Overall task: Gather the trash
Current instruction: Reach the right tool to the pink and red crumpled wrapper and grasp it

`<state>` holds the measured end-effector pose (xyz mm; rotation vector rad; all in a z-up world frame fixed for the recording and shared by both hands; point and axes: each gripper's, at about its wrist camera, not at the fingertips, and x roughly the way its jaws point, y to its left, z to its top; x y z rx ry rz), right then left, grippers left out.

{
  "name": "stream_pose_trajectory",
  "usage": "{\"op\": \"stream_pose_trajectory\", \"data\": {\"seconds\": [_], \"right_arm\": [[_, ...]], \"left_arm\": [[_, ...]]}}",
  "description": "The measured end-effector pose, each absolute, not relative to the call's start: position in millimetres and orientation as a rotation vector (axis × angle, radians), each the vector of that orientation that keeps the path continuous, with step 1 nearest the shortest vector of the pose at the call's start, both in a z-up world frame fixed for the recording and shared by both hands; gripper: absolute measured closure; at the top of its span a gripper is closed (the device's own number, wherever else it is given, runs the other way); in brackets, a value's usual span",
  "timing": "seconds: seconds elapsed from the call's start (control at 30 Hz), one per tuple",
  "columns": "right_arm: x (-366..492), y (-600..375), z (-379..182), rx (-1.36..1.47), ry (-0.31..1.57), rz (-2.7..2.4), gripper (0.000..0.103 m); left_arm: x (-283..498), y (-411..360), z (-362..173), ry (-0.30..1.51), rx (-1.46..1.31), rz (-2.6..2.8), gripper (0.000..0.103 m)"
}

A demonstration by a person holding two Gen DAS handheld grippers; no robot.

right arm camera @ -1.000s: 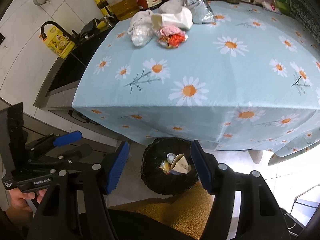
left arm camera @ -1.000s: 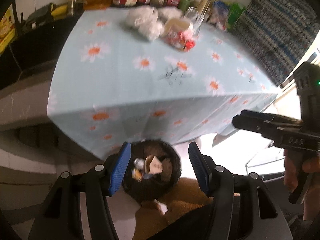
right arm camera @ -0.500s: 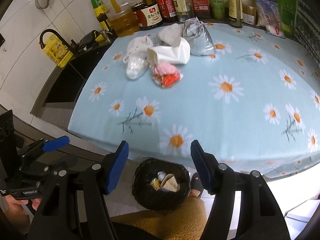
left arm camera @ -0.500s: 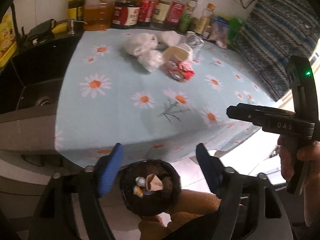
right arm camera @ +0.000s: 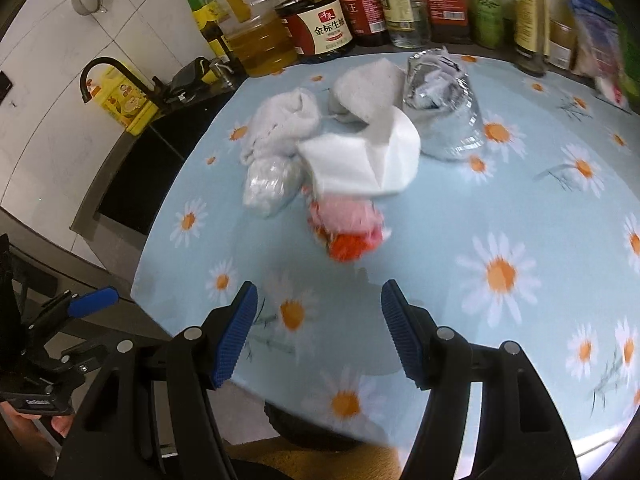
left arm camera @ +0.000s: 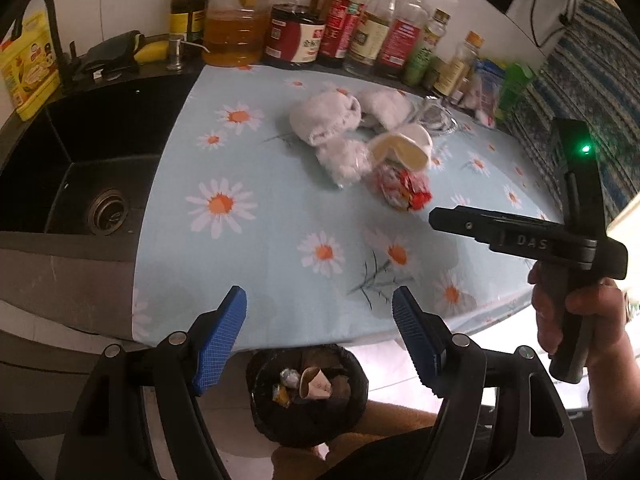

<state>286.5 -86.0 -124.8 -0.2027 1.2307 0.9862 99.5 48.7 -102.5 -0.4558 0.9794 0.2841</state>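
Observation:
A pile of trash lies on the daisy tablecloth (left arm camera: 248, 248): a red and pink wrapper (right arm camera: 346, 230), a white paper cup (right arm camera: 360, 162), a clear bag of white stuff (right arm camera: 270, 186), white cloth-like wads (right arm camera: 286, 118) and a crumpled silver bag (right arm camera: 440, 108). The wrapper (left arm camera: 402, 192) and cup (left arm camera: 404, 148) also show in the left wrist view. A black bin (left arm camera: 306, 392) with some trash stands on the floor below the table's near edge. My left gripper (left arm camera: 320, 336) is open and empty above the bin. My right gripper (right arm camera: 316, 332) is open and empty, just short of the wrapper.
Bottles of oil and sauce (right arm camera: 324, 24) line the back of the counter. A black sink (left arm camera: 80, 184) with a faucet lies left of the table. A striped cushion (left arm camera: 600, 92) is at the right. The right gripper's body (left arm camera: 528, 240) shows in the left wrist view.
Both grippers have risen and moved forward from the bin toward the tabletop. The right gripper has closed in on the trash pile. Both stay open and empty.

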Motion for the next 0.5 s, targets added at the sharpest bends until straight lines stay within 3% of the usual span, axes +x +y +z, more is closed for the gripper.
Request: {"op": "stream_pose_trajectory", "data": {"seconds": [0.5], "right_arm": [[317, -61, -142, -0.235, 1.238, 1.087, 0.039]], "left_arm": [[131, 55, -112, 1.056, -0.482, 0.365, 0.030]]}}
